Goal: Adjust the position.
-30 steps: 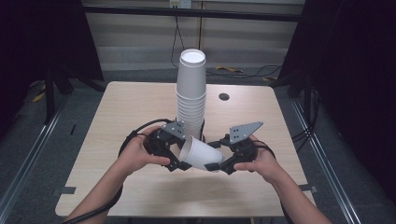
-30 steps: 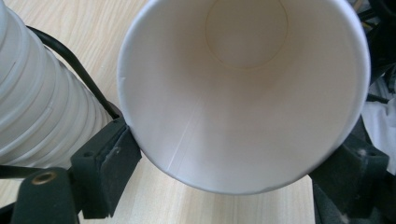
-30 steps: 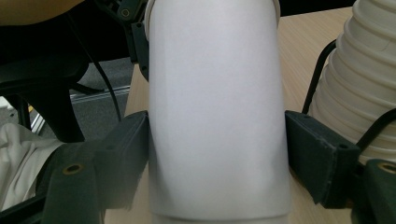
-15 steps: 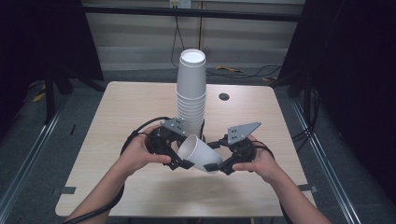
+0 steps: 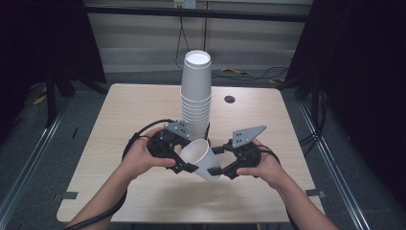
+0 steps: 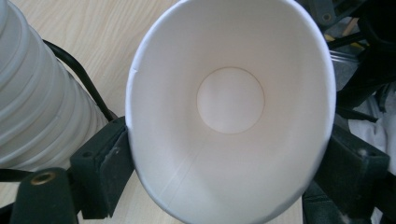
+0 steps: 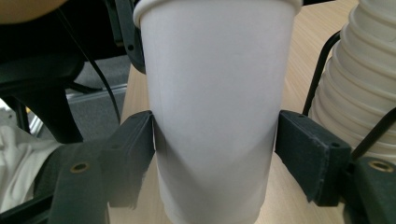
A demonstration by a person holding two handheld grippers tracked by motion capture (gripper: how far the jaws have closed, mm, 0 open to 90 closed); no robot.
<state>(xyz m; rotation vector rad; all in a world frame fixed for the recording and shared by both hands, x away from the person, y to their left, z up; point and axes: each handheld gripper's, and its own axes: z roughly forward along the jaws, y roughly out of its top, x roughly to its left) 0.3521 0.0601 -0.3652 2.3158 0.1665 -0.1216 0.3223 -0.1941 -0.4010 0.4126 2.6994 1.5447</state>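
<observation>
Left gripper (image 5: 187, 166) and right gripper (image 5: 216, 170) clamping paper cup (image 5: 201, 157), pale wooden table (image 5: 119, 115), dark-curtained room

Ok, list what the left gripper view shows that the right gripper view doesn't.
Left gripper view: the cup's inside and round bottom, its rim squeezed oval between the jaws of the left hand-held gripper, which have just been closing. Right gripper view: the cup's outer wall, clamped by the right hand-held gripper. Both: the cup, the stack beside it, the table.
</observation>
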